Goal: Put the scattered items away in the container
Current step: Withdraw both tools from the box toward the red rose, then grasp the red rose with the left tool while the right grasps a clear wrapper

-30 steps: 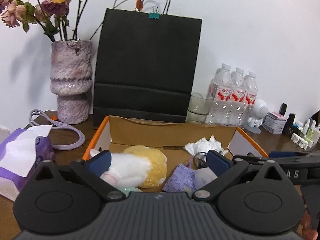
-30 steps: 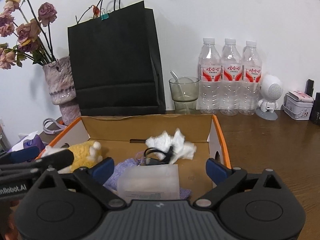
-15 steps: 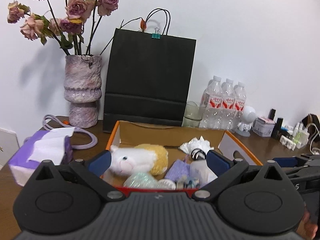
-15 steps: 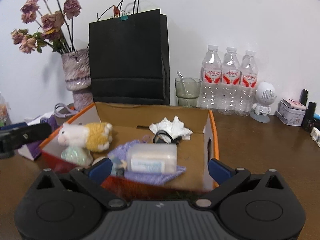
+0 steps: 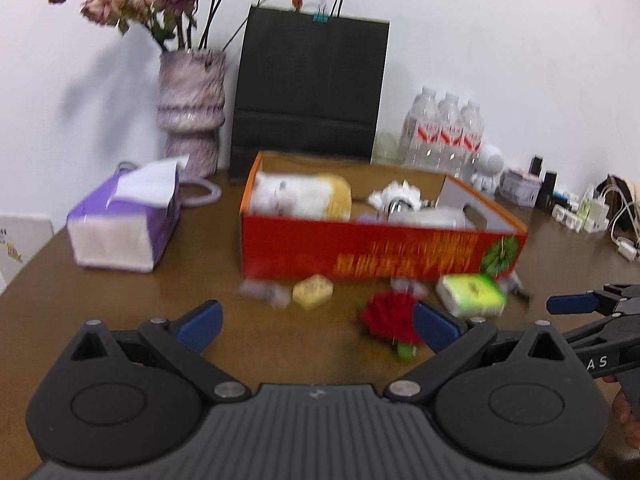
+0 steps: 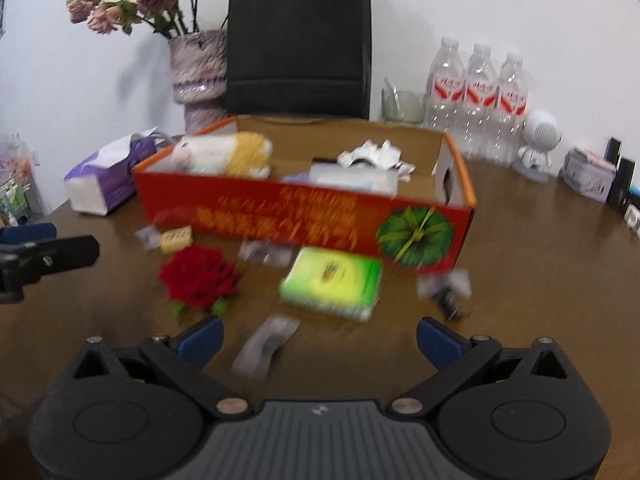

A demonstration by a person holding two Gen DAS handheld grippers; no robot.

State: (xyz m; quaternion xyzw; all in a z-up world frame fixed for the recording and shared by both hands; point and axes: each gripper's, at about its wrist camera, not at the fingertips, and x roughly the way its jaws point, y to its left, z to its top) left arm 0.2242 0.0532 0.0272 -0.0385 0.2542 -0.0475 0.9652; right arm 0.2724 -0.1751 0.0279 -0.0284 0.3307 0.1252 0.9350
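A red cardboard box [image 5: 380, 250] [image 6: 304, 220] sits mid-table and holds a plush toy [image 5: 300, 198], crumpled paper and a clear case. On the table in front of it lie a red rose [image 6: 198, 276] [image 5: 390, 316], a green packet [image 6: 332, 282] [image 5: 472, 295], a small yellow block [image 5: 313, 291] [image 6: 176, 239], a silvery wrapper [image 6: 266, 342] and small clear packets [image 6: 266, 252]. My left gripper [image 5: 316, 322] is open and empty, short of these items. My right gripper [image 6: 318, 336] is open and empty, above the wrapper.
A purple tissue pack [image 5: 124, 224] lies left of the box. Behind it stand a vase of dried roses [image 5: 192, 108], a black paper bag [image 5: 308, 88], a glass [image 6: 402, 106] and three water bottles [image 6: 476, 92]. Small items and cables line the right edge [image 5: 580, 208].
Both grippers have pulled back and up from over the box. The box front and the scattered items in front of it have come into view. Both stay open and empty.
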